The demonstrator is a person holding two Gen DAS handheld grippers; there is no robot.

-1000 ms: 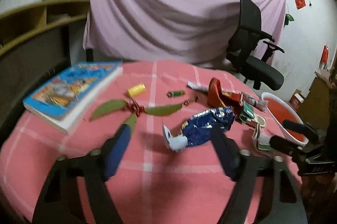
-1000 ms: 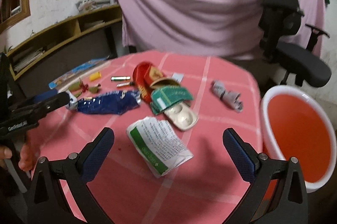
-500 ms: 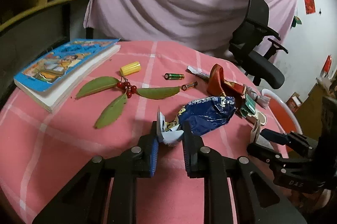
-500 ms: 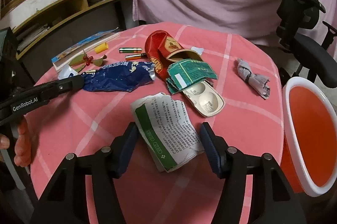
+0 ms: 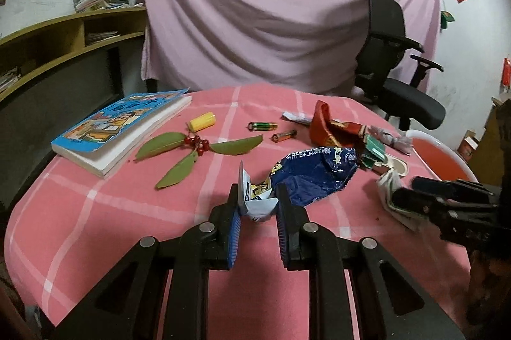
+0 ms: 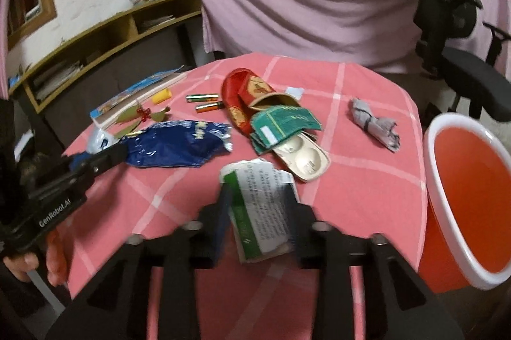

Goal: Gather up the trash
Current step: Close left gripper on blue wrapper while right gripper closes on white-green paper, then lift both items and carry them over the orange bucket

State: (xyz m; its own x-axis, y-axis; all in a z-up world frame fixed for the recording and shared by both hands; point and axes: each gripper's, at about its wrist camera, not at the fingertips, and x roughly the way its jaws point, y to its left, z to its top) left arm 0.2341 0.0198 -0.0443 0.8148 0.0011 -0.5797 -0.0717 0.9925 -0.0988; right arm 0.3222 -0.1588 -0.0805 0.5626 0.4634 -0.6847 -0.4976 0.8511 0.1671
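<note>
The left gripper [image 5: 258, 205] is clenched on the white end of the blue wrapper [image 5: 314, 172], which trails toward 1 o'clock across the table [image 5: 95, 212]. The right gripper [image 6: 258, 202] straddles the green-and-white packet [image 6: 260, 205], its jaws opening around it. The red bin [image 6: 469, 196] stands at 3 o'clock of the packet.

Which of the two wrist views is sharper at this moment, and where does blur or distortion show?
Left wrist view: sharper, the blue snack wrapper print is crisp; fisheye bends the shelf and darkens the corners. Right wrist view: motion blur smears the right gripper and the green-and-white paper packet between its fingers; the red bucket bulges at the edge.
</note>
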